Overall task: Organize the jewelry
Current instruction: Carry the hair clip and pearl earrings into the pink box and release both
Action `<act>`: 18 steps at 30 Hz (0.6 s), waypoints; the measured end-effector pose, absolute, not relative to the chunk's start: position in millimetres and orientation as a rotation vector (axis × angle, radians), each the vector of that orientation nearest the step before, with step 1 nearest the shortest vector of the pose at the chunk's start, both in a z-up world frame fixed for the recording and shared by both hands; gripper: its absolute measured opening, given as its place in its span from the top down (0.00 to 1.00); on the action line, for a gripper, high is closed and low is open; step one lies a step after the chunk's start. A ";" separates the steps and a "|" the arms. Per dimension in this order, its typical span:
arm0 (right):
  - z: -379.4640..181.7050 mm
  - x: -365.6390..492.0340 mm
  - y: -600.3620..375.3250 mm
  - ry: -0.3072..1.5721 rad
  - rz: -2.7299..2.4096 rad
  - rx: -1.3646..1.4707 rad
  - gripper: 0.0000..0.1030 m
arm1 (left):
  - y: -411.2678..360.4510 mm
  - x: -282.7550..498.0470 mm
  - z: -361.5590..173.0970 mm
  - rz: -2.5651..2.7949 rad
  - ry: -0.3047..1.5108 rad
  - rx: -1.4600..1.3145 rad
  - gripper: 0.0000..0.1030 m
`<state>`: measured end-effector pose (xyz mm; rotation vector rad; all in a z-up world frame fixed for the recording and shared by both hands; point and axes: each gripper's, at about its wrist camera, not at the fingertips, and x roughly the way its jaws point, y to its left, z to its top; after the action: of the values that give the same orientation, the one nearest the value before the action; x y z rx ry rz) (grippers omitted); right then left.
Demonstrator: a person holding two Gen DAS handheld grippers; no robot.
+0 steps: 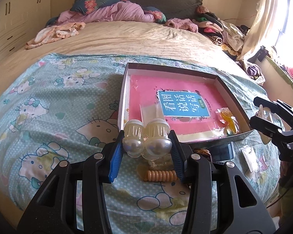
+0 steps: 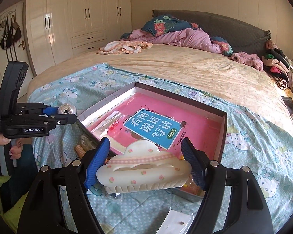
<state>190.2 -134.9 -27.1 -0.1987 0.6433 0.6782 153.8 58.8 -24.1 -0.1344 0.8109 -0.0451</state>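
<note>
My left gripper (image 1: 146,148) is shut on a pearly double-ball hair clip (image 1: 146,138), held just above the bed at the near left corner of the box. It also shows in the right wrist view (image 2: 67,111). My right gripper (image 2: 146,165) is shut on a white cloud-shaped hair claw (image 2: 144,170) with small pink flowers, over the box's near edge. The shallow open box (image 1: 125,89) holds a pink book (image 1: 185,105), small plastic bags and an orange piece (image 1: 227,117). A beige coil hair tie (image 1: 162,175) lies on the sheet below my left gripper.
The box sits on a Hello Kitty sheet (image 1: 48,107) spread on a bed. A small white packet (image 1: 250,156) lies right of the box and a white card (image 2: 175,222) near my right gripper. Rumpled bedding and clothes lie at the far end; wardrobes (image 2: 78,19) stand left.
</note>
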 end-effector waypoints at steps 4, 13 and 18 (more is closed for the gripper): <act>-25.1 201.9 -136.8 0.636 0.664 -0.194 0.28 | 52.9 164.7 -22.1 -0.061 0.810 -0.127 0.65; -22.8 230.4 -146.4 0.632 0.624 -0.170 0.28 | 37.3 194.4 -25.2 -0.100 0.825 -0.121 0.65; -22.1 245.7 -151.4 0.633 0.601 -0.158 0.28 | 27.9 207.6 -29.2 -0.125 0.833 -0.122 0.65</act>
<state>245.7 -151.4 -22.1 -0.1580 0.6334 0.6010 207.6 27.9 -29.2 -0.1219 0.8335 -0.1248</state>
